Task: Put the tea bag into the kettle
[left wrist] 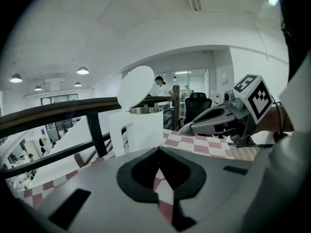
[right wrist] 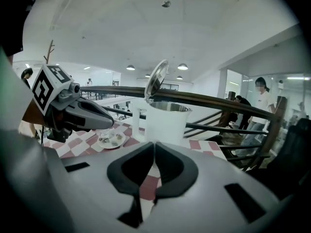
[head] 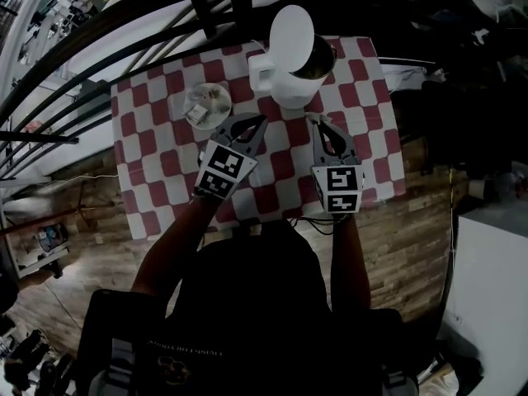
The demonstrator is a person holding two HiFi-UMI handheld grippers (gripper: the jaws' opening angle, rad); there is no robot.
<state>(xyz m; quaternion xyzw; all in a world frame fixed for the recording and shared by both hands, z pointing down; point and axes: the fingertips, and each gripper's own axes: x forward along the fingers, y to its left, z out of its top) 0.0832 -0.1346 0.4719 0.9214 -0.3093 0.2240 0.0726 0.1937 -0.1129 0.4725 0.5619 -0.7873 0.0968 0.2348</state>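
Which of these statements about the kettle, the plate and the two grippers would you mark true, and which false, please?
1. The lid of the kettle stands open. True.
2. The right gripper holds a tea bag. False: its jaws are together with nothing between them.
3. The plate lies on the checked cloth, left of the kettle in the head view. True.
4. The plate is empty. False: small items, probably tea bags, lie on it.
5. The left gripper has its jaws wide apart. False: they meet at the tips, empty.
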